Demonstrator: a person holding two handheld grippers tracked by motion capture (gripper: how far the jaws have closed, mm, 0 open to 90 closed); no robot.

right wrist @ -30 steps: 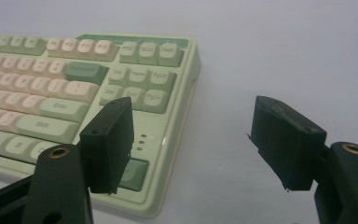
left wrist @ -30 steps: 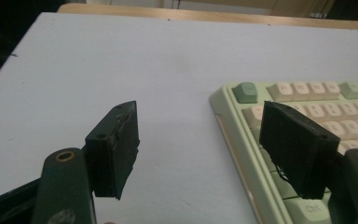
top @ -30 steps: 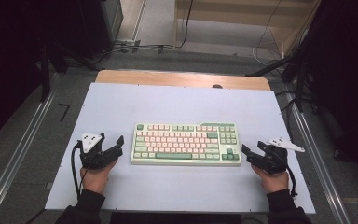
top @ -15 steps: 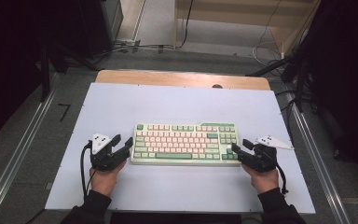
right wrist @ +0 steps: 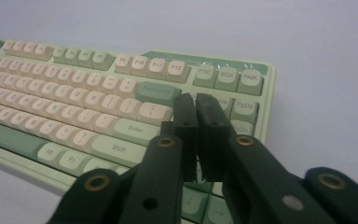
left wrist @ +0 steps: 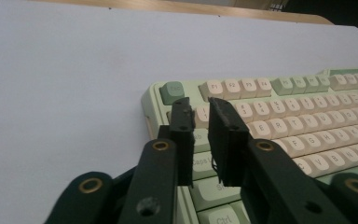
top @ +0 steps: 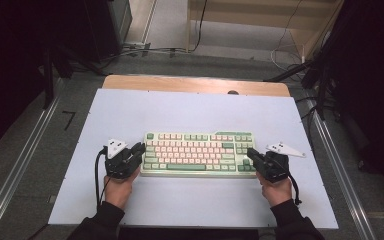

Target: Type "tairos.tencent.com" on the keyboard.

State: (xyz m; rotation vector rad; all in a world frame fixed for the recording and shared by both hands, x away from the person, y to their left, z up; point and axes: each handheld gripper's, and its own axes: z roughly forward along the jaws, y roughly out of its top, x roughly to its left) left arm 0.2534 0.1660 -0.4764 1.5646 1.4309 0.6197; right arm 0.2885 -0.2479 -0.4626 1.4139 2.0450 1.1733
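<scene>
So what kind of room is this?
Probably a lab or workshop set up for recording. A white table holds just a green and pink keyboard, cables trail over the grey floor, and metal rails run alongside.

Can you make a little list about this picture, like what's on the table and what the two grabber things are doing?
main thing: green and cream keyboard, flat on the table
table: pale mat over a wooden top
left gripper: at the keyboard's left end, jaws just closing, narrow gap left, nothing between them
right gripper: at the keyboard's right end, jaws just closed, nothing held
holders: a hand behind each gripper, coming from the near edge
</scene>
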